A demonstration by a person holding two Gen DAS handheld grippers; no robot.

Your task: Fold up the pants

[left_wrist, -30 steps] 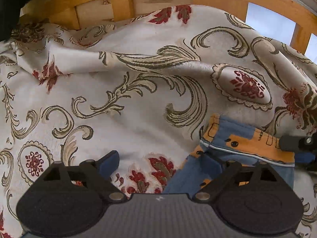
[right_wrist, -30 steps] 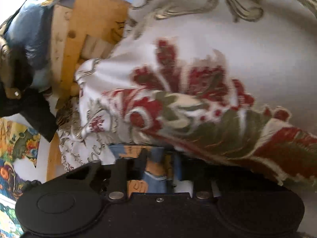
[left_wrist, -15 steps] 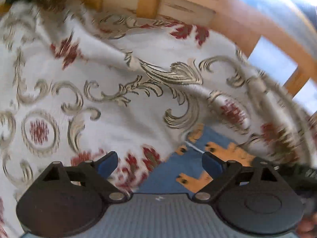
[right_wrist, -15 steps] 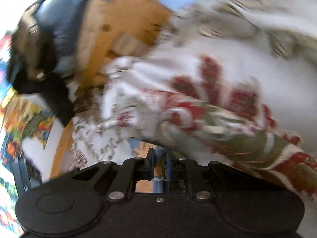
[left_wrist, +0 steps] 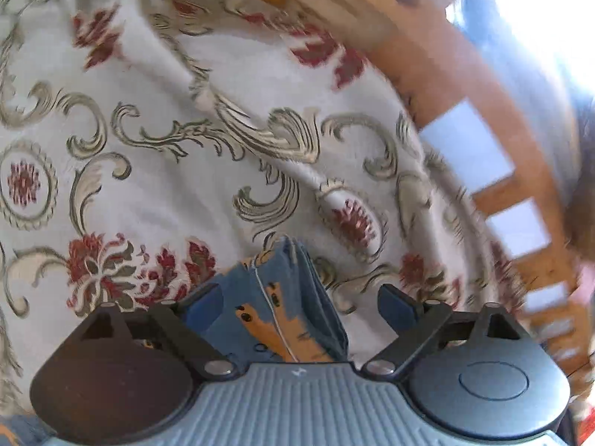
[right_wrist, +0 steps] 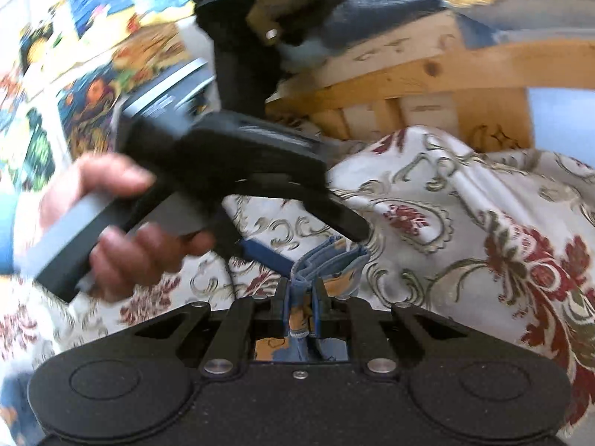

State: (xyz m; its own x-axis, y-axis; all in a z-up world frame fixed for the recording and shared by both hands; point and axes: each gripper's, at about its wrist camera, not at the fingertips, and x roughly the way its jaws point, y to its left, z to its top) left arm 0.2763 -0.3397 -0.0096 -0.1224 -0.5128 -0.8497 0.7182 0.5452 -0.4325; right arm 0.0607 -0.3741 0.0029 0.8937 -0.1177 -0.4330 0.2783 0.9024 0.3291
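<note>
Both wrist cameras are looking close along their fingers, sharing the pants (left_wrist: 293,297) and patterned bedspread (right_wrist: 465,193).

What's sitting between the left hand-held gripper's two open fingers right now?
The folded pants edge, blue and orange, between the left hand-held gripper fingers; seen in the left wrist view.

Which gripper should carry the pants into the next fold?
Probably the right gripper: its fingers are shut on the bunched edge of the pants. The left gripper is open, fingers spread either side of the pants, so it would have to close first.
</note>
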